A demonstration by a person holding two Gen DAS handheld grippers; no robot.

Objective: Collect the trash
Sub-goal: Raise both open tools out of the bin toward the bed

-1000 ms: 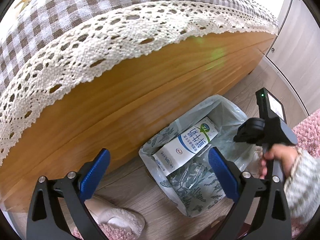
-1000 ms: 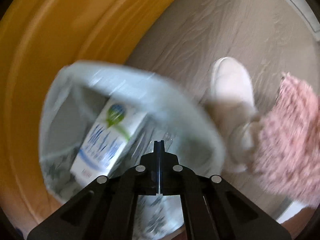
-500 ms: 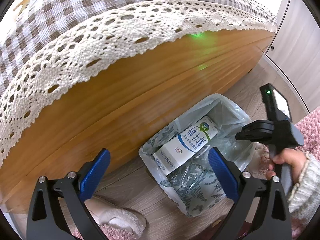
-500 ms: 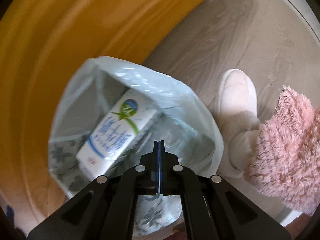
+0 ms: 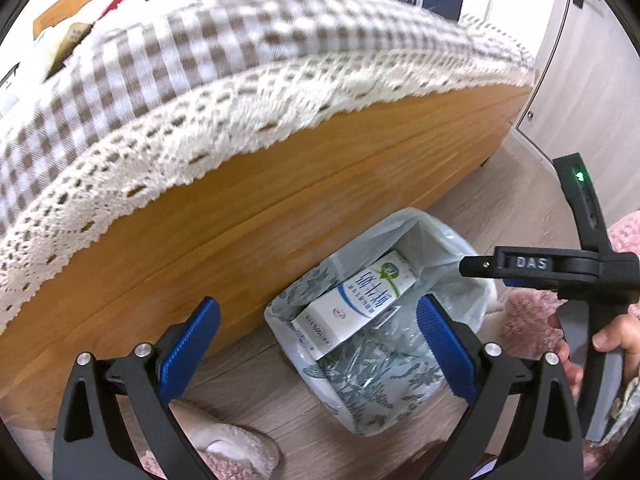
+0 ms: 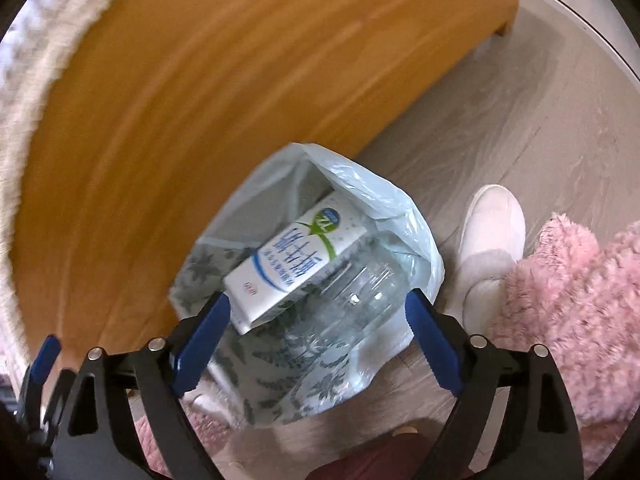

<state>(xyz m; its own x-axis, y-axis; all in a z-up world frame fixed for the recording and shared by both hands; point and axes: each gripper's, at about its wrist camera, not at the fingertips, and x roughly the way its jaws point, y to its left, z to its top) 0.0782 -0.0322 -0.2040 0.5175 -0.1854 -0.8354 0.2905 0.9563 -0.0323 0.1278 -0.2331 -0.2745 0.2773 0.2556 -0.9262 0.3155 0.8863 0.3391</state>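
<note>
**Trash bag on floor, both grippers clear**

On the floor, against the wooden cabinet (image 5: 280,200), sits the open trash bag (image 6: 400,208). Inside it lie a white milk carton (image 6: 296,256) and a clear plastic bottle (image 6: 360,300). The right gripper (image 6: 318,326) has just been opening; its jaws stand wide above the bag, nothing between them. The left gripper (image 5: 318,338) is also spread apart and empty.

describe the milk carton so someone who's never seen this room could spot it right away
Find the long wooden cabinet draped with a checked, lace-edged cloth. On the floor against its front stands a bin lined with a pale plastic bag. The milk carton lies tilted inside: a white box with blue lettering and a green swoosh, unlike the clear plastic bottle beside it.
</note>
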